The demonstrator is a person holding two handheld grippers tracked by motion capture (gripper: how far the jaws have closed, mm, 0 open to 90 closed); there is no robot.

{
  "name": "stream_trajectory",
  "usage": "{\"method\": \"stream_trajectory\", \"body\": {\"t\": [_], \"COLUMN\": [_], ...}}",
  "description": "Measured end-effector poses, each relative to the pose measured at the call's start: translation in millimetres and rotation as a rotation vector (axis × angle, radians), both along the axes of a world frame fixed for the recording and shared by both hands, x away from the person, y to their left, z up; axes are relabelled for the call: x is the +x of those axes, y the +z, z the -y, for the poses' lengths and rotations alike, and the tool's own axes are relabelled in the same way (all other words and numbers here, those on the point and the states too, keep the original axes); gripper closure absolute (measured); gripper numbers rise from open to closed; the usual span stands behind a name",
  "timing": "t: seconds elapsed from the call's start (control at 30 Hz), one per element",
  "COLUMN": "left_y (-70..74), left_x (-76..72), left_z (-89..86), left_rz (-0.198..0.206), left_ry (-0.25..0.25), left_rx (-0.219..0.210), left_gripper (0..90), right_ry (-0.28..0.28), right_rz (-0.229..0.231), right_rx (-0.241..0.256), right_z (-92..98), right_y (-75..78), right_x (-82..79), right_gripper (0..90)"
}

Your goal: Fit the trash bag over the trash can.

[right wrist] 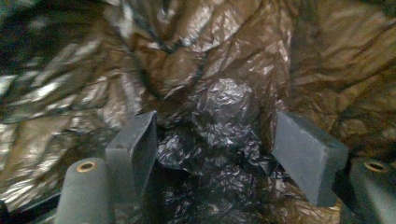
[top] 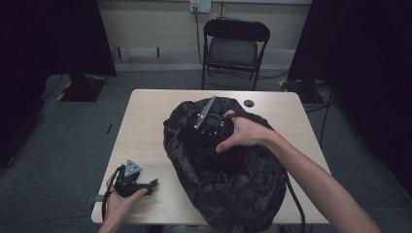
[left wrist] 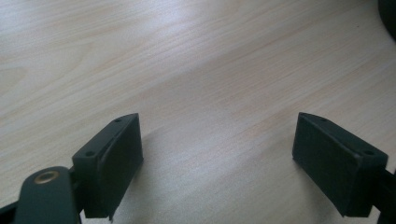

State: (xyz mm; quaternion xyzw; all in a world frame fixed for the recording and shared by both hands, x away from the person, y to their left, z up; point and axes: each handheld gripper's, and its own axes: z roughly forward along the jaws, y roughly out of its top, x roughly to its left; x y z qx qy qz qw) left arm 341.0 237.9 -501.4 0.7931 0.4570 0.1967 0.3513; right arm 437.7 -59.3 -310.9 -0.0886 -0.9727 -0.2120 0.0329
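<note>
Black plastic bag (top: 228,179) is lying crumpled on the light wooden table (top: 141,126), covering its middle and right part and reaching the near edge. We are seeing its mouth opening upward, with the folded rim facing the far side of the table.

We are seeing the right hand (top: 245,132) holding the right gripper (top: 206,127) inside the mouth of the bag, with the grey three-cornered plate tilted up toward the far edge. In the right gripper view, the right gripper (right wrist: 215,154) is pointing into the bag interior (right wrist: 219,70), where wrinkled, shiny film is surrounding the jaws on all sides. The two jaws are standing spread apart, and nothing is sitting between the pads (right wrist: 306,156); crumpled film is lying behind and below the gap.

We are seeing the left hand (top: 116,204) holding the left gripper (top: 141,185) at the near left corner of the table, well apart from the bag. In the left gripper view, the left gripper (left wrist: 217,154) is hanging over bare wood (left wrist: 196,60), its jaws spread wide and gripping nothing.

A black folding chair (top: 233,48) is standing beyond the far edge of the table.
</note>
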Motion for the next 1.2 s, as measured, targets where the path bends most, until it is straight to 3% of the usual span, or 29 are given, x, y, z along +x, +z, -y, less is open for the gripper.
{"method": "stream_trajectory", "body": {"t": [0.2, 0.33, 0.43, 0.53, 0.63, 0.77, 0.87, 0.97, 1.2], "left_y": [0.0, 0.0, -0.2, -0.1, -0.1, -0.2, -0.1, -0.2, -0.3], "left_x": [-0.1, -0.2, 0.3, 0.8, 1.1, 2.0, 2.1, 2.3, 4.1], "left_z": [-0.1, -0.2, 0.0, 0.2, 0.4, 0.9, 0.9, 1.1, 1.5], "left_rz": [0.0, 0.0, 0.0, 0.0, -0.001, -0.002, -0.002, -0.002, -0.003], "left_ry": [0.001, 0.001, 0.001, 0.001, 0.003, 0.004, 0.003, 0.004, 0.005], "left_rx": [0.0, 0.0, 0.0, 0.002, 0.002, 0.003, 0.003, 0.001, 0.001], "left_gripper": [15.5, 15.4, 15.0, 14.7, 14.7, 14.2, 14.1, 14.0, 13.6], "right_ry": [0.005, 0.019, 0.035, 0.104, 0.184, 0.251, 0.297, 0.319, 0.319], "right_rz": [0.032, 0.064, 0.083, 0.107, 0.071, 0.005, -0.045, -0.065, -0.026], "right_rx": [0.129, 0.199, 0.274, 0.346, 0.377, 0.314, 0.252, 0.199, 0.092], "right_z": [5.0, 15.2, 24.4, 26.6, 22.1, 13.8, 8.9, 4.3, 2.6], "right_y": [29.9, 46.8, 59.4, 69.2, 73.8, 67.0, 52.2, 38.4, 17.0], "right_x": [-13.6, -20.2, -24.9, -37.7, -52.9, -66.2, -72.2, -76.6, -82.1], "right_gripper": [29.1, 33.9, 44.5, 61.9, 68.1, 68.6, 64.1, 58.6, 42.5]}}
